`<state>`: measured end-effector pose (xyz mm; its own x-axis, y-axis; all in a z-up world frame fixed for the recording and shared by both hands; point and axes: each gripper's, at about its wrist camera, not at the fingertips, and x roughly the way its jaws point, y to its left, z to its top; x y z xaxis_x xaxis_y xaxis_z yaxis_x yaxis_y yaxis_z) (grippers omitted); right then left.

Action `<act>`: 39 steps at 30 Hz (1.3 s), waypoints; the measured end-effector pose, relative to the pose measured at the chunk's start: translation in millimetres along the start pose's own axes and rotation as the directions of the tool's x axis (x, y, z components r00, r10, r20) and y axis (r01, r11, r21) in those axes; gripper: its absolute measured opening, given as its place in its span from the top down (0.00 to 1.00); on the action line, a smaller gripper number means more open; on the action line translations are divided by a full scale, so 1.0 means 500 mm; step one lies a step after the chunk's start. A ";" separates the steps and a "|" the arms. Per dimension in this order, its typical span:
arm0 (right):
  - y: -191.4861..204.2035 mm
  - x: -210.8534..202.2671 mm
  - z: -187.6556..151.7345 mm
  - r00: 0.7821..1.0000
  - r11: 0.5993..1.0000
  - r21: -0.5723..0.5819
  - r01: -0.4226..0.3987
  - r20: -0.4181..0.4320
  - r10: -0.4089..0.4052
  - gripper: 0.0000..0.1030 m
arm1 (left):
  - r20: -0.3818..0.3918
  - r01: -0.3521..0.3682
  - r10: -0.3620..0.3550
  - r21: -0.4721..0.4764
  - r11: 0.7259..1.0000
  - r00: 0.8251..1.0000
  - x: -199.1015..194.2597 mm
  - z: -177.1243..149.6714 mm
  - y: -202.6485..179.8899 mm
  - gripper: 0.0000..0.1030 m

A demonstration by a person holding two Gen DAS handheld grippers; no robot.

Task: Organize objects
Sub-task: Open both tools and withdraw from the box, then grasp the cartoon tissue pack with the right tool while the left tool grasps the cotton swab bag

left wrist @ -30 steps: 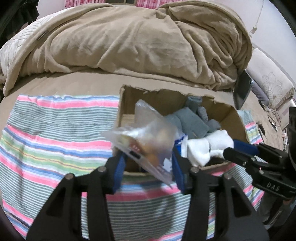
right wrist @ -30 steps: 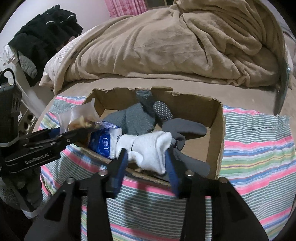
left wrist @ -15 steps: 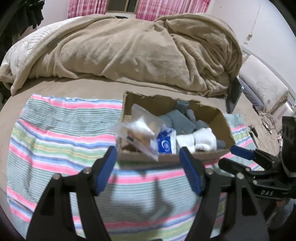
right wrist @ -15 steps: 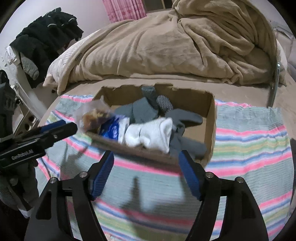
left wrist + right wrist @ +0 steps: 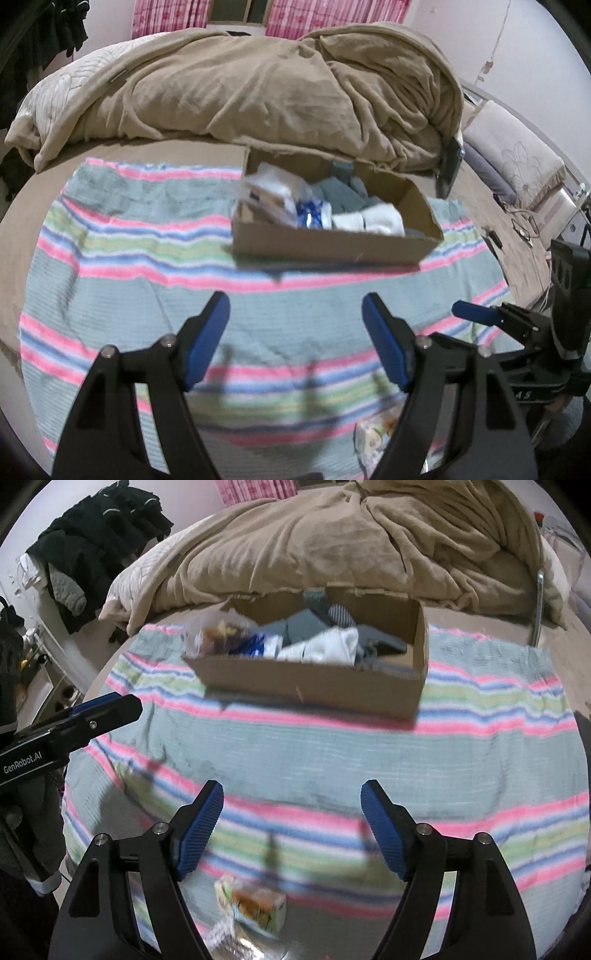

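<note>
An open cardboard box (image 5: 325, 251) (image 5: 314, 681) lies on the striped towel (image 5: 122, 258). Inside it are a clear snack bag (image 5: 269, 192) (image 5: 218, 633), a blue tissue pack (image 5: 312, 216) (image 5: 251, 646), white socks (image 5: 373, 221) (image 5: 325, 648) and grey socks (image 5: 340, 192) (image 5: 299, 626). My left gripper (image 5: 295, 297) hangs open and empty over the towel, well short of the box. My right gripper (image 5: 292, 784) is likewise open and empty. A small snack packet (image 5: 255, 904) (image 5: 376, 432) lies on the towel's near edge, below the right gripper's fingers.
A rumpled beige blanket (image 5: 258, 85) is piled behind the box. A dark flat device (image 5: 448, 170) stands at the box's far right. Black clothes (image 5: 103, 528) hang at the left. A pillow (image 5: 517, 162) and cables lie to the right.
Both grippers opened, leaving the snack bag and the white socks in the box, then drew back toward the near edge of the towel.
</note>
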<state>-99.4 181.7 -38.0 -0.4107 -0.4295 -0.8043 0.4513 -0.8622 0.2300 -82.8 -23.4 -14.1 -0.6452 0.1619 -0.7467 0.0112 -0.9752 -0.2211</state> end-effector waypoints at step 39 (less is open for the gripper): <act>0.106 0.093 -0.205 0.983 0.992 -0.122 0.033 -0.174 -0.054 0.38 | -0.129 -0.010 0.007 -0.022 1.000 0.992 -0.026 -0.260 0.009 0.27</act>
<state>-13.7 143.6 -119.5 -0.2901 -0.3290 -0.8987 0.5308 -0.8367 0.1350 24.9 -10.2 -87.1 -0.5411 0.1732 -0.8229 0.0345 -0.9732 -0.2275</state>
